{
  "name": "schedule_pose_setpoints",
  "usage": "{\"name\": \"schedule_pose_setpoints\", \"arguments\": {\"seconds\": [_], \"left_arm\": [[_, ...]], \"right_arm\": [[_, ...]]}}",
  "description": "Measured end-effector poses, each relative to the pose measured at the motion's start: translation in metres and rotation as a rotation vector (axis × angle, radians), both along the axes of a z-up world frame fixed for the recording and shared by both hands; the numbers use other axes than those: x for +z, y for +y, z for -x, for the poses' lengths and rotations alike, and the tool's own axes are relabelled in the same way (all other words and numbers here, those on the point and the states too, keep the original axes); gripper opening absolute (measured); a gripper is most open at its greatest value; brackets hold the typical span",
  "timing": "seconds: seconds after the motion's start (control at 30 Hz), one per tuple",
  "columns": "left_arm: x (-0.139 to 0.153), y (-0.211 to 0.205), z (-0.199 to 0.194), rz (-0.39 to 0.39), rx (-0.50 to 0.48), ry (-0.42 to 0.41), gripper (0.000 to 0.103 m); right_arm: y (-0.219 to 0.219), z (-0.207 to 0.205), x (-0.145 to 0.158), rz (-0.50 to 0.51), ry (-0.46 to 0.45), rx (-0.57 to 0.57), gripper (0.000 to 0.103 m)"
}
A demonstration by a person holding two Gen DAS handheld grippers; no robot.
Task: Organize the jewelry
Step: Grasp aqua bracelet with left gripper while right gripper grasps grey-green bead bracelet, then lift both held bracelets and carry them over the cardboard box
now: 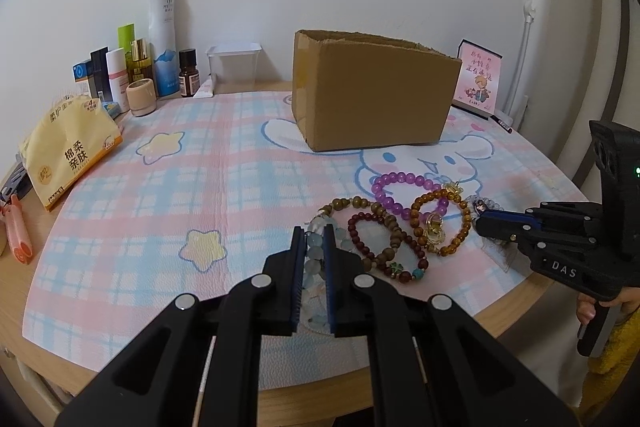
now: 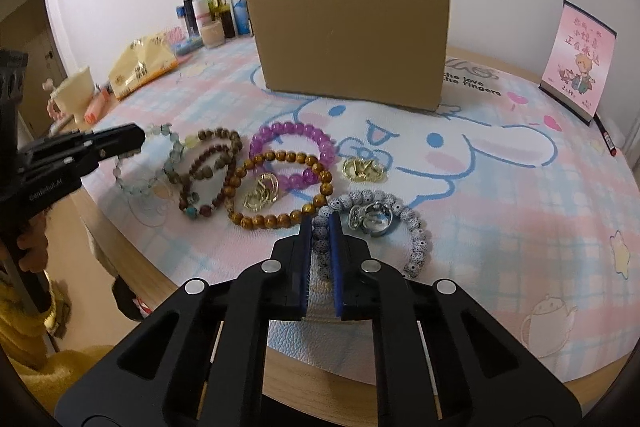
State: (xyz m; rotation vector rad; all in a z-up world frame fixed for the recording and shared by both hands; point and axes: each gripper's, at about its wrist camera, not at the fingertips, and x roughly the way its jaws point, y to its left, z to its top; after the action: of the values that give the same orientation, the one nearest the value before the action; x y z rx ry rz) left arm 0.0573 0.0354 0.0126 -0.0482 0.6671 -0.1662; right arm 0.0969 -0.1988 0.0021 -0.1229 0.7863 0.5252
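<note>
Several bead bracelets lie near the mat's front edge. My left gripper [image 1: 313, 233] has its jaws narrowly set around the pale blue-green bracelet [image 1: 314, 255], also in the right wrist view [image 2: 160, 163]. My right gripper [image 2: 321, 225] is closed to a narrow gap on the white speckled bracelet [image 2: 416, 227], with silver rings [image 2: 370, 221] inside its loop. Between them lie a purple bracelet [image 1: 400, 183], an amber bracelet [image 2: 280, 187], dark brown bracelets [image 1: 376, 239] and gold earrings [image 2: 262, 193]. An open cardboard box [image 1: 372, 91] stands behind.
Cosmetic bottles [image 1: 162, 35], a clear tub [image 1: 234, 65] and a tissue pack [image 1: 70, 151] sit at the back left. A pink card [image 2: 576, 63] stands at the right. A gold clip [image 2: 362, 169] lies on the cartoon mat [image 1: 200, 187].
</note>
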Motion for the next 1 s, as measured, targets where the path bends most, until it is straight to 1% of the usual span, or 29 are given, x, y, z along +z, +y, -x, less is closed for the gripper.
{"name": "schedule_pose_setpoints", "arguments": {"seconds": [0.1,0.23,0.33,0.53,0.67,0.77,0.93,1.0], "left_arm": [[0.004,-0.001,0.0,0.003,-0.006,-0.008,0.009],[0.009,-0.002,-0.002,0.008,-0.01,-0.011,0.009],[0.013,-0.002,-0.002,0.031,-0.024,-0.016,0.009],[0.03,-0.01,0.001,0.038,-0.062,-0.061,0.009],[0.036,-0.015,-0.001,0.023,-0.072,-0.08,0.009],[0.034,-0.016,-0.003,0.025,-0.074,-0.068,0.009],[0.022,-0.008,-0.006,0.014,-0.054,-0.033,0.009],[0.018,-0.004,-0.007,0.022,-0.064,-0.016,0.009]], "right_arm": [[-0.006,0.0,0.01,-0.039,-0.009,-0.011,0.008],[-0.013,-0.002,0.022,-0.052,-0.036,-0.028,0.008],[-0.019,-0.003,0.03,-0.068,-0.05,-0.042,0.008],[-0.032,-0.005,0.049,-0.105,-0.078,-0.062,0.008],[-0.036,-0.006,0.058,-0.113,-0.097,-0.064,0.008],[-0.039,-0.006,0.06,-0.123,-0.097,-0.069,0.008],[-0.039,-0.004,0.059,-0.128,-0.093,-0.066,0.008],[-0.039,-0.003,0.059,-0.128,-0.091,-0.06,0.008]]}}
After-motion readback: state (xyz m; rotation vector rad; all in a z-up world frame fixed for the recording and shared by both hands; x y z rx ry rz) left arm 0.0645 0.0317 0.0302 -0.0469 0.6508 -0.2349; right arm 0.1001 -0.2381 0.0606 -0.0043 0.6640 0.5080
